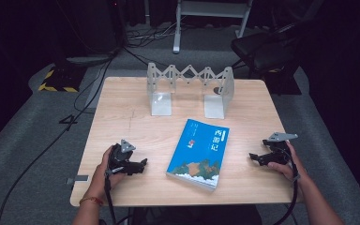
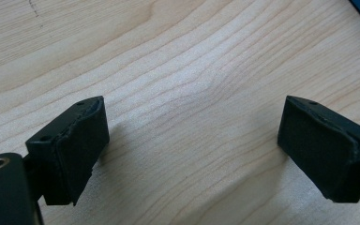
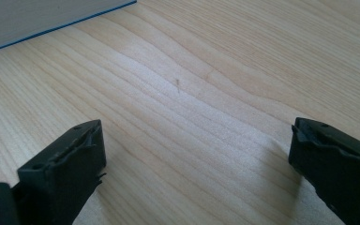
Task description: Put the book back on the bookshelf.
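This looks like a recording studio or robotics lab rather than a home. A small wooden surface [image 1: 122,112] stands alone on grey carpet [image 1: 28,140] in a dark, black-walled room, with loose black cables [image 1: 89,79] running across the floor past its far left corner. Hazard-striped yellow and black tape [image 1: 56,87] marks a piece of equipment on the floor off that same corner, a white metal stand [image 1: 178,28] rises beyond the far edge, and a dark chair [image 1: 267,51] sits pushed aside off the far right corner.
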`<state>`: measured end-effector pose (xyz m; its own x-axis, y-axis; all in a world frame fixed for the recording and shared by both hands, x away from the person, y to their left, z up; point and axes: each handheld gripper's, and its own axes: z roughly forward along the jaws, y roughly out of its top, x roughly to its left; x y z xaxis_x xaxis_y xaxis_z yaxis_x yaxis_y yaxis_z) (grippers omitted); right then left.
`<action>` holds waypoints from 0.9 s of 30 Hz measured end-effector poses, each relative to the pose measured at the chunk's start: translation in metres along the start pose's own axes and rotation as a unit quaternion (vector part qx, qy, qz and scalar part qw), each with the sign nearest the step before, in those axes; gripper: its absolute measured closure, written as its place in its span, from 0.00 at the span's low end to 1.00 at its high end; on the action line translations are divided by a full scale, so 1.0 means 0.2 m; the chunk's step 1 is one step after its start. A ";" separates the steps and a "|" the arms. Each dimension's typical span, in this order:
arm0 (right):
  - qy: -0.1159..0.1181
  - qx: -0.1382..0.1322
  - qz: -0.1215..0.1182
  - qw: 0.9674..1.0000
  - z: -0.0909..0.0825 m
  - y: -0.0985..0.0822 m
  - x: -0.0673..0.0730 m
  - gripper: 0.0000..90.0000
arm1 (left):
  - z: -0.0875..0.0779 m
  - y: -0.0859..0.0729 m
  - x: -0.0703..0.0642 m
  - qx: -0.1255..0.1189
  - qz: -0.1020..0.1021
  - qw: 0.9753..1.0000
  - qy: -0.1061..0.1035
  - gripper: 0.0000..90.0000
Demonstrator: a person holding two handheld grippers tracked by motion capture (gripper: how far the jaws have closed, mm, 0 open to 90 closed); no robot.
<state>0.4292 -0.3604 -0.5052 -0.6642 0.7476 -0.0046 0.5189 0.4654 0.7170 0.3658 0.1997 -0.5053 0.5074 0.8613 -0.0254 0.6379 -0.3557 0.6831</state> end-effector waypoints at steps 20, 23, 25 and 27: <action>0.035 -0.006 -0.004 0.999 -0.01 0.02 0.03 0.21 | -0.01 -0.01 -0.20 0.011 0.111 0.989 -0.096 0.11; 0.033 -0.004 -0.021 0.999 -0.01 0.05 0.07 0.23 | 0.00 0.00 -0.24 0.009 0.120 0.987 -0.103 0.11; 0.039 -0.007 -0.039 0.998 -0.02 0.08 0.12 0.24 | 0.00 0.00 -0.25 0.008 0.124 0.987 -0.103 0.11; 0.050 -0.001 -0.047 0.998 -0.01 0.11 0.19 0.26 | 0.00 0.00 -0.25 0.006 0.126 0.986 -0.108 0.12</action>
<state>0.4147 -0.3231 -0.4880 -0.7600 0.6499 -0.0029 0.4504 0.5298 0.7186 0.3404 0.1555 -0.5043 0.7612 0.6484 -0.0117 0.4820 -0.5536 0.6791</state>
